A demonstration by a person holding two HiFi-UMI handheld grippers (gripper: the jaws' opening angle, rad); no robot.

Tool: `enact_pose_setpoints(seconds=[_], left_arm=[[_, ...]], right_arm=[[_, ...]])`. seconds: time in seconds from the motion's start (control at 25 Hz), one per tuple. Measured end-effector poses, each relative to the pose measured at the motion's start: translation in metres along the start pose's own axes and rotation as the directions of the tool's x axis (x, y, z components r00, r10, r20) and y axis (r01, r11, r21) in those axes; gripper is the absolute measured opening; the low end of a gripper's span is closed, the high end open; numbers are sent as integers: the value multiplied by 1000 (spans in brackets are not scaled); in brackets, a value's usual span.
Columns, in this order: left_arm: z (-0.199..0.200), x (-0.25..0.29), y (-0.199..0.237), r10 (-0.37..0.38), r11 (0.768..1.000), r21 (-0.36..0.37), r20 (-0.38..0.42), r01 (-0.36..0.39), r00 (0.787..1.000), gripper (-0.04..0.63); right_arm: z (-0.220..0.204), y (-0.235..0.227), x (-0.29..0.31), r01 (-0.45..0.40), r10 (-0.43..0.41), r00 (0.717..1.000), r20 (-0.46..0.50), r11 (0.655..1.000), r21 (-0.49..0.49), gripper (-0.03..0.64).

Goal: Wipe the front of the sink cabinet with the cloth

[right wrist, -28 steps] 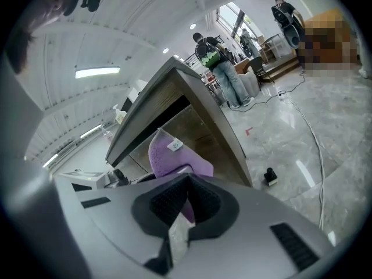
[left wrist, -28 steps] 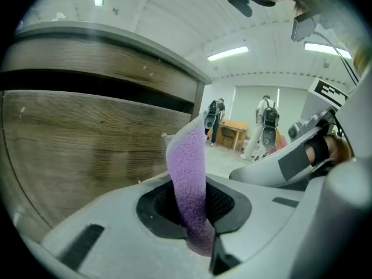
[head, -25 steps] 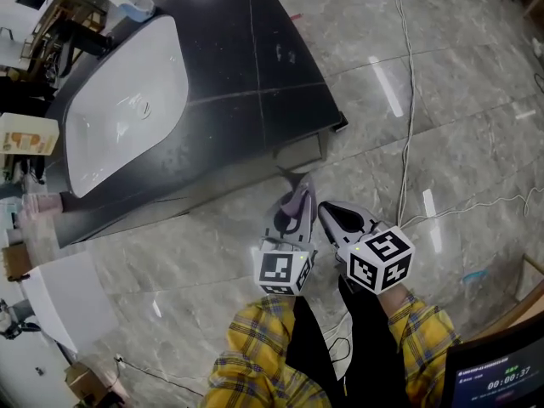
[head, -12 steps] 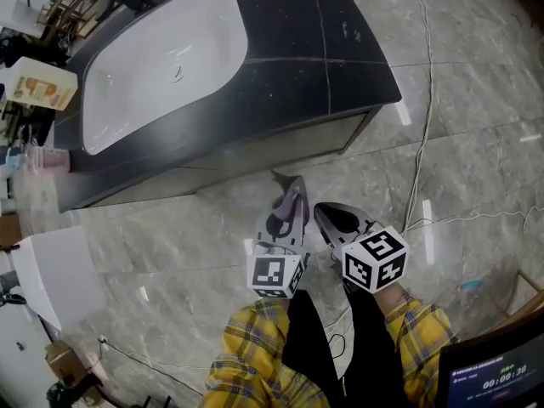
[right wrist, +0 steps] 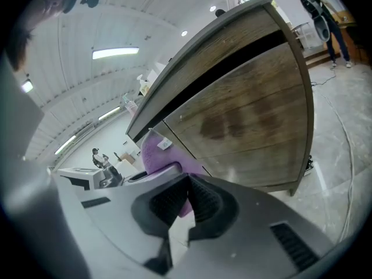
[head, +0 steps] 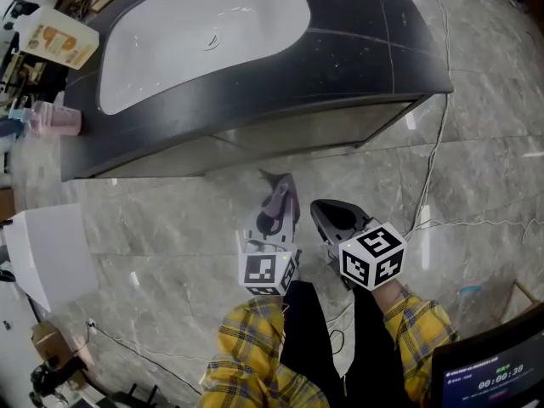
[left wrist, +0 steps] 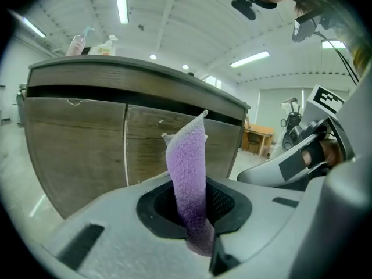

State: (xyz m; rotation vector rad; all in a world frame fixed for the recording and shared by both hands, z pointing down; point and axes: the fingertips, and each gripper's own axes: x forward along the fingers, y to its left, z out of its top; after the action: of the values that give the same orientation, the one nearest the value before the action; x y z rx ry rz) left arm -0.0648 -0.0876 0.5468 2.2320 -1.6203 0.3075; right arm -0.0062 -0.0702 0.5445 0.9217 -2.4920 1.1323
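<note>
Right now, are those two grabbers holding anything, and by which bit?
The left gripper pinches the purple cloth by one end; the rest stands up out of it. The right gripper holds nothing, and its fingers are shut together.

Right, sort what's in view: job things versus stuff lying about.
Job: purple cloth, held in left gripper; wooden cabinet front.
Lying about: floor cable, pink container, carton, bottles.

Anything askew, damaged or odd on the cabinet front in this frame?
Darker blotches mottle the cabinet door, like damp or staining; I cannot tell which. Otherwise nothing stands out: the cloth sits clamped in the left gripper, short of that door.
</note>
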Motion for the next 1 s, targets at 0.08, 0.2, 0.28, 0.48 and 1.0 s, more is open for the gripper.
enact_pose_setpoints(seconds=[0.08,0.2,0.28,0.48,1.0], left_arm=[[-6,-5,14,17,1000,-8,-3,-17,1000,46],[-14,-9,33,37,999,-15,-4,-37,999,46],[-19,-11,44,45,999,-16,-7,-45,999,46],[-31,-5,65,51,999,-17,-10,-51,999,46],[-64,33,80,54,998,-38,-25,-55,998,45]], right_arm=[[-6,5,10,-5,5,1000,-10,1000,-6,5],[-13,13,26,-16,15,1000,-24,1000,-13,5],[-19,17,34,-25,24,999,-35,1000,-19,5],[-29,16,54,-24,22,999,-48,999,-28,5],[-44,-13,67,-3,1,999,-53,999,-47,5]])
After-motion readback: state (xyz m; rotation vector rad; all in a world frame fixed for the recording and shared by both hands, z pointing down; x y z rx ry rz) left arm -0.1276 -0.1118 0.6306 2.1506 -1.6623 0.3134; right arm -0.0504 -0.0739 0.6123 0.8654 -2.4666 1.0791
